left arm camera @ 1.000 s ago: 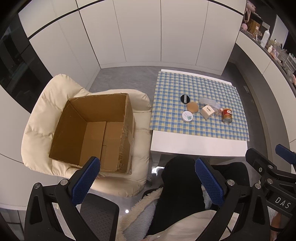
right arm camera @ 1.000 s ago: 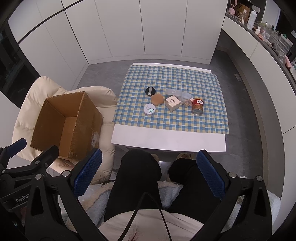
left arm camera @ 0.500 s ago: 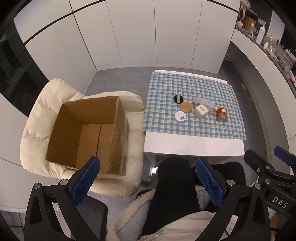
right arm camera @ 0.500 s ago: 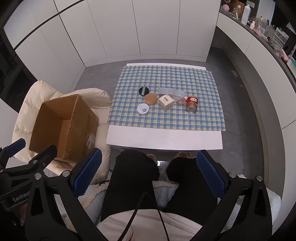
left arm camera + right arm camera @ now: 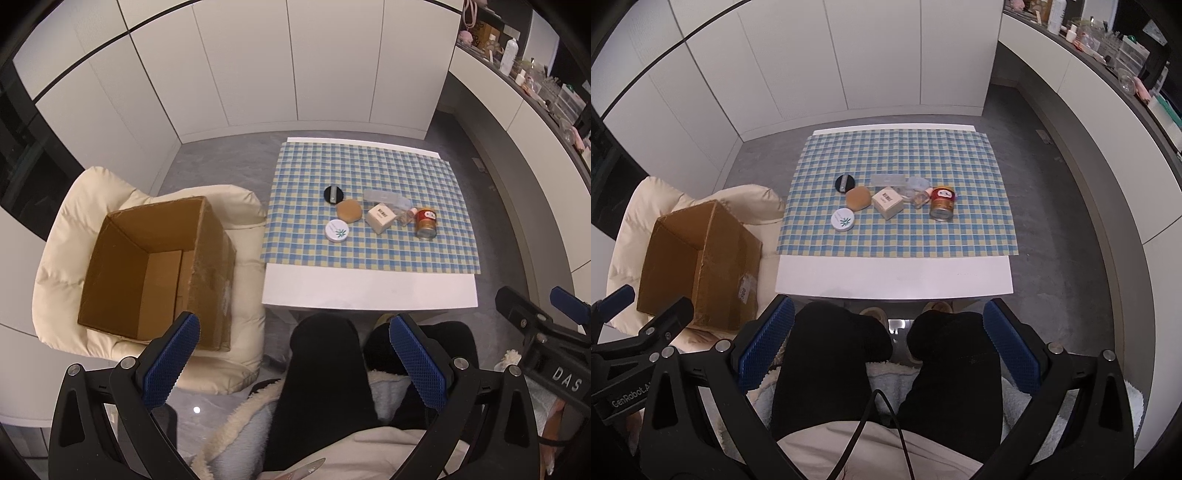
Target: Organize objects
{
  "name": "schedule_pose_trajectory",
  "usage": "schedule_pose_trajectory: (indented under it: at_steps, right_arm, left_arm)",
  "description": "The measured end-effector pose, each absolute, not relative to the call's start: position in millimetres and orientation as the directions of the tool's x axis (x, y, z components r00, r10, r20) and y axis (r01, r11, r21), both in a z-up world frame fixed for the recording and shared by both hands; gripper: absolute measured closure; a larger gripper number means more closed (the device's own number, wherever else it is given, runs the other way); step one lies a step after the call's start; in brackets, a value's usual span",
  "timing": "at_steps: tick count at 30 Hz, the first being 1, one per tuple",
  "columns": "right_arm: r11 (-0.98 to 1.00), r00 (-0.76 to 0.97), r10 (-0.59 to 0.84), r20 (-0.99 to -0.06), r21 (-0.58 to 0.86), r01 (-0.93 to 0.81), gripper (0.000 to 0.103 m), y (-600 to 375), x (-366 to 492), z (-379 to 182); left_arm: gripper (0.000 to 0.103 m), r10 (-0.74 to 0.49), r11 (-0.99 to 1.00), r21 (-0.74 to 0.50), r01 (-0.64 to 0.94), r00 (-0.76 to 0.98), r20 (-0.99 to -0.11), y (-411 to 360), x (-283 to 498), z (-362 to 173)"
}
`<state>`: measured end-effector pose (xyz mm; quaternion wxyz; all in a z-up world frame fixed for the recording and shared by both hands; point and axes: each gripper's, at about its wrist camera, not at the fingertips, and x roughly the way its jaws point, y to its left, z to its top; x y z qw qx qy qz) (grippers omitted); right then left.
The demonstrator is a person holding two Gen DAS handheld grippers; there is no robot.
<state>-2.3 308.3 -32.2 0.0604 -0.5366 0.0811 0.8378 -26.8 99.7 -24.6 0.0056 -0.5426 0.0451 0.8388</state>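
Observation:
An open, empty cardboard box [image 5: 147, 269] [image 5: 698, 266] rests on a cream armchair [image 5: 74, 206] to the left of a low white table [image 5: 369, 291] [image 5: 894, 275] with a blue checked cloth. On the cloth lie a black round lid [image 5: 333, 194], a tan puff [image 5: 349, 210], a white round tin [image 5: 337, 230], a small beige carton [image 5: 380, 218], a clear plastic case [image 5: 386, 197], a small bottle [image 5: 406, 217] and a red-gold can [image 5: 425, 223] [image 5: 942, 208]. My left gripper [image 5: 293, 360] and right gripper [image 5: 888, 350] hover open above the person's lap, far from the table.
The person's black-trousered knees [image 5: 879, 339] sit against the table's near edge. White cabinets [image 5: 295, 62] line the back wall. A counter with bottles and clutter [image 5: 535, 74] runs along the right. Grey floor [image 5: 1052, 184] surrounds the table.
Both cameras have drifted slightly, so the table and box have shifted left in view. Neither gripper's jaws have changed, and nothing on the table has moved.

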Motion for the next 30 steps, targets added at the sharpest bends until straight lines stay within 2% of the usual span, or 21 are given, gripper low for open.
schedule_pose_trajectory:
  at_steps: [15, 20, 24, 30]
  right_arm:
    - [-0.951, -0.446, 0.086, -0.891, 0.060, -0.304, 0.000, 398, -26, -42]
    - [-0.942, -0.445, 0.088, -0.891, 0.070, -0.328, 0.000, 422, -35, -52]
    - [-0.943, -0.444, 0.109, -0.889, 0.049, -0.330, 0.000, 437, -47, -62]
    - [-0.928, -0.469, 0.149, -0.871, 0.040, -0.370, 0.000, 462, -61, -91]
  left_arm:
    - [0.001, -0.035, -0.987, 0.093, -0.129, -0.391, -0.920, 162, -58, -43]
    - [0.001, -0.074, -0.977, 0.144, -0.155, -0.391, -0.918, 179, -73, -56]
    - [0.002, 0.022, -0.980, 0.057, -0.193, -0.386, -0.922, 182, -88, -70]
    - [0.002, 0.038, -0.977, 0.049, -0.206, -0.399, -0.916, 184, -114, -102]
